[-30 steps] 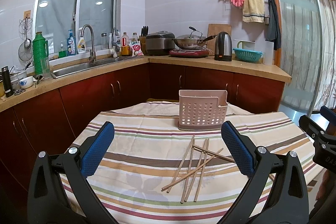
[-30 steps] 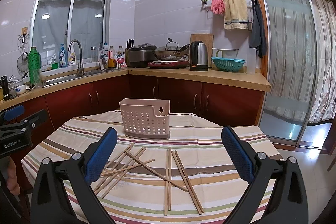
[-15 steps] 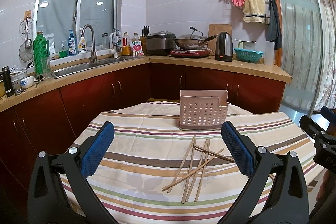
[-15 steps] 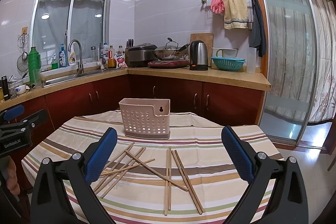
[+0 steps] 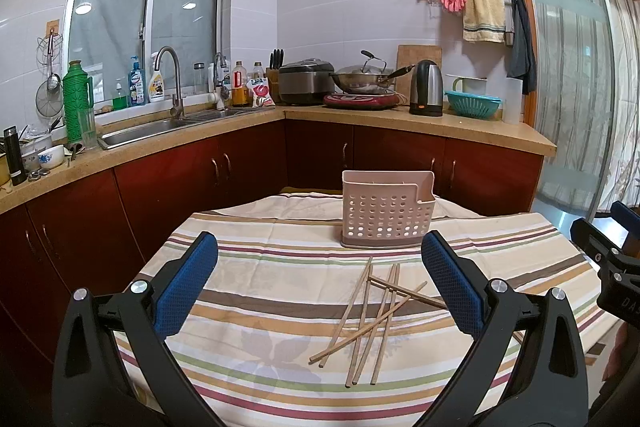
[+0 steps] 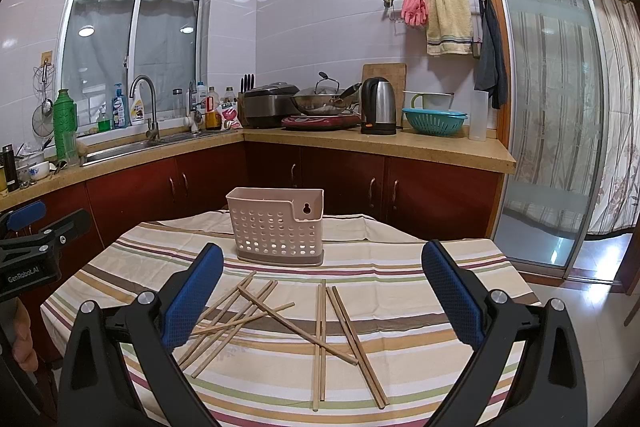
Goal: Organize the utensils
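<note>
Several wooden chopsticks (image 5: 372,319) lie scattered and crossed on the striped tablecloth (image 5: 260,291); they also show in the right wrist view (image 6: 280,319). A pink perforated utensil holder (image 5: 386,215) stands upright behind them, looks empty, and also shows in the right wrist view (image 6: 276,227). My left gripper (image 5: 320,291) is open and empty, held above the cloth short of the chopsticks. My right gripper (image 6: 322,295) is open and empty, above the chopsticks. Each gripper shows at the edge of the other's view.
The table stands in a kitchen. A counter with red cabinets (image 5: 240,167) runs behind it, with a sink (image 5: 160,127), a wok, a kettle (image 5: 426,89) and bottles. A glass sliding door (image 6: 552,131) is at the right. The table edge drops off left and right.
Both views have shifted very slightly; the holder sits a touch lower and to the right in the left wrist view. Chopsticks and holder have not moved. Both grippers stay open.
</note>
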A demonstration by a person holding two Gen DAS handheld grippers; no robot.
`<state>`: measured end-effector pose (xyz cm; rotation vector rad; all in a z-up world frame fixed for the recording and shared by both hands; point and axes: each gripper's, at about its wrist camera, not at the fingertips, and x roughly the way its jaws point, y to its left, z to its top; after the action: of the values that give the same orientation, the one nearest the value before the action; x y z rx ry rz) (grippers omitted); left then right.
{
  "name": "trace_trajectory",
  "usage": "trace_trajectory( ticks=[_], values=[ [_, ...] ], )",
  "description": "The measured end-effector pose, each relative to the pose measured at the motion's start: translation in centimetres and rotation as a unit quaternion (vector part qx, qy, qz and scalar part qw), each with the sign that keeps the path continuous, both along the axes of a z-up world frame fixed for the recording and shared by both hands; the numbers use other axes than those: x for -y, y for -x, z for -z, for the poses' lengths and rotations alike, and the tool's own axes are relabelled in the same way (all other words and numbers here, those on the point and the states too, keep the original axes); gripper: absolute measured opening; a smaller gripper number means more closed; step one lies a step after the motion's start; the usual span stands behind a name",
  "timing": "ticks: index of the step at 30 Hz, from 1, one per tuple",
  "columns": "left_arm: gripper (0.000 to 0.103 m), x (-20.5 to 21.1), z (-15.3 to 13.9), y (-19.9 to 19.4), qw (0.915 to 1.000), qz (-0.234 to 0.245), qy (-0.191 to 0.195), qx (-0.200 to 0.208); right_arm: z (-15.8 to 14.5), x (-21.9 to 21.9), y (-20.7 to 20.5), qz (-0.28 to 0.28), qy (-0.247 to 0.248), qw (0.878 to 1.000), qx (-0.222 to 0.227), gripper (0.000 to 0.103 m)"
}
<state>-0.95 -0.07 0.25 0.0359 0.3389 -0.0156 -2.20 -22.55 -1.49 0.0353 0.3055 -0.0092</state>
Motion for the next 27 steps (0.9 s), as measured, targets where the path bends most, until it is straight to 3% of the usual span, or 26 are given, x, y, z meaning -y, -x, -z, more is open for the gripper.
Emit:
trace_trajectory(
  ticks=[27],
  values=[
    [0.099,0.12,-0.01,-0.02,1.0000,0.000,-0.001,0.000,0.01,-0.07,0.01,0.000,0.001,1.000,0.000,0.097]
  ],
)
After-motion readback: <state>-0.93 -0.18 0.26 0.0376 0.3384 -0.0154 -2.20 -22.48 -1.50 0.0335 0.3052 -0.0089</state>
